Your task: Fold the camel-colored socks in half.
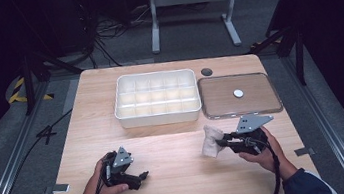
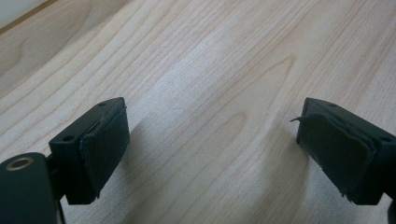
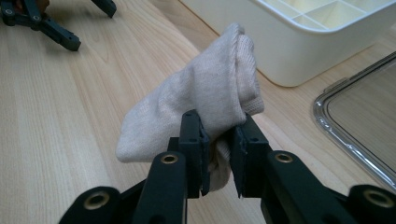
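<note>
A folded beige sock [image 3: 205, 93] hangs off the table, pinched between the two black jaws of my right gripper [image 3: 219, 144]. From above, the sock [image 1: 212, 141] is at the right front of the wooden table, just left of that gripper [image 1: 222, 144]. My left gripper [image 1: 142, 175] rests at the left front, jaws pointing right. In the left gripper view its jaws [image 2: 212, 140] stand wide apart over bare wood, with nothing between the pads [image 2: 107, 149].
A white compartment tray [image 1: 158, 115] stands at the middle back of the table [image 1: 170, 178]. A clear lid [image 1: 242, 114] with a small white disc [image 1: 238, 93] lies to its right. A dark round spot [image 1: 206, 71] marks the table behind the lid.
</note>
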`<state>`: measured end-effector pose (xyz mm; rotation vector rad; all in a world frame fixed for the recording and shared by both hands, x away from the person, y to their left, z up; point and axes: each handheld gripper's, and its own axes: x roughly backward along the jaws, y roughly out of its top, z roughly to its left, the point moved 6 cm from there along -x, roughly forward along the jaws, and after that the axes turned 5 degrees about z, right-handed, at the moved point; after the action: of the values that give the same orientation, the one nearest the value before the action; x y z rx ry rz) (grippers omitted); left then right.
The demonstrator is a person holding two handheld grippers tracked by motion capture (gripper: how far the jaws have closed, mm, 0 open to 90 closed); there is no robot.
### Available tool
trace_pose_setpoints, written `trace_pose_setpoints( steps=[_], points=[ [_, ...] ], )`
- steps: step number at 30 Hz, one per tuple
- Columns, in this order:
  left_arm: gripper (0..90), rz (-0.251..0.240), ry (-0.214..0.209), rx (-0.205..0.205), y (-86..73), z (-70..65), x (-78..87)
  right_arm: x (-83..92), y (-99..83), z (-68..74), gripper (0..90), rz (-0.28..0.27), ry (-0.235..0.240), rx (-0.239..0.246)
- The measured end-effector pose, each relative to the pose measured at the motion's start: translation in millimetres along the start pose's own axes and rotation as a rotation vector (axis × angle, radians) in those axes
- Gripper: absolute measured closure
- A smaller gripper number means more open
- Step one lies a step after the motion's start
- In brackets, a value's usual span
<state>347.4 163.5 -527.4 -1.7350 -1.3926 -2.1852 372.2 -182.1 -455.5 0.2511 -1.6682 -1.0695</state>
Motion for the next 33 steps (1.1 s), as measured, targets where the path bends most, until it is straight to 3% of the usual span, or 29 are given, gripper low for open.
trace_pose_setpoints(
  steps=[14, 33],
  points=[
    [9.7, 0.001, 0.000, -0.001, 0.0, 0.1, 0.0, 10.5, 12.3, -7.2, 76.4, -0.028, -0.054, 0.013],
    [9.1, 0.001, 0.004, -0.014, 0.7, 1.3, -0.2, 27.4, 41.6, -32.6, 76.3, -0.075, -0.127, 0.019]
  ],
)
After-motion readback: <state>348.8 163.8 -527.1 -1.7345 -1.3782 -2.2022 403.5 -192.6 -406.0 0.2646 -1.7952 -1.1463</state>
